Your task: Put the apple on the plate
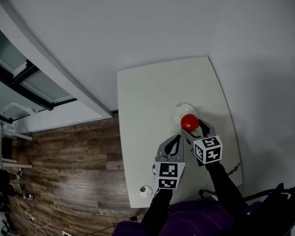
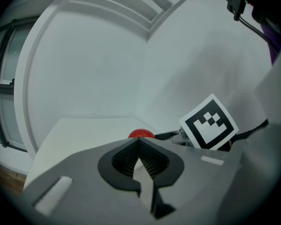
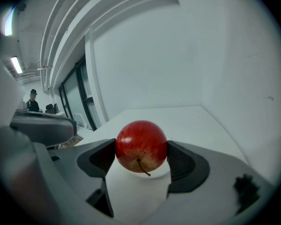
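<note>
Right gripper [image 1: 194, 131] clamped on apple [image 3: 141, 146], held over white plate [image 1: 178, 111], centre-right of head view on tabletop [image 1: 147, 92]. Left gripper [image 2: 139, 159] closed, empty, just left of it.

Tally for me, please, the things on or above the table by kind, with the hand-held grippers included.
apple: 1
plate: 1
small round object: 1
hand-held gripper: 2, the left hand-held gripper and the right hand-held gripper
Total: 5
</note>
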The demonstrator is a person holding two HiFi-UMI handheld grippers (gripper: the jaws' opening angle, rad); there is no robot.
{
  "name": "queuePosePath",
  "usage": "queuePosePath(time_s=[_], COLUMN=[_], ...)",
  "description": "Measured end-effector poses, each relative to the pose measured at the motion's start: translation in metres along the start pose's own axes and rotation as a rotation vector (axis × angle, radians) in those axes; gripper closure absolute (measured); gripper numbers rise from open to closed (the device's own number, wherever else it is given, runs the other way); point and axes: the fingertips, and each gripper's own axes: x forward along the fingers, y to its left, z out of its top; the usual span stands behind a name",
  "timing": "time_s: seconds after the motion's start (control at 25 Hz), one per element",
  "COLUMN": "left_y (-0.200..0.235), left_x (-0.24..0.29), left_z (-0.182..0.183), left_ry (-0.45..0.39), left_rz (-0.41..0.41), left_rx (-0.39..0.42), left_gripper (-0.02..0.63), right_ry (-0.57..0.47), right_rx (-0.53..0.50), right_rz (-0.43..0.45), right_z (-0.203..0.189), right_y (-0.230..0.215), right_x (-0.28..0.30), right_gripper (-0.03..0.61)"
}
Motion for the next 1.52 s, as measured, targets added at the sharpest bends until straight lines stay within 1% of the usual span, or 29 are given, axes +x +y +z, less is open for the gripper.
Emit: queuePosePath(time_s=[0.36, 0.68, 1.04, 1.52], left_y=[-0.003, -0.006, -0.006, -0.001], left_x=[0.004, 0.002, 0.003, 0.002], left_z=[-0.014, -0.018, -0.026, -0.026], left_ry=[0.034, 0.049, 0.068, 0.069], left_rz=[-0.008, -0.019, -0.011, 0.001], left_rx=[-0.008, -0.002, -0.007, -0.003], left_gripper=[0.607, 0.607, 0.607, 0.607], right_ry=[0.045, 0.077, 0.100, 0.111], right_rx=[0.015, 0.022, 0.016, -0.002], right_rz=[-0.002, -0.012, -0.002, 0.004], right_z=[-0.017, -0.025, -0.029, -0.031], right_y=[-0.005, -0.008, -0.010, -0.009], right_x=[0.013, 0.021, 0.032, 0.043], right_gripper=[0.237, 0.237, 0.237, 0.237])
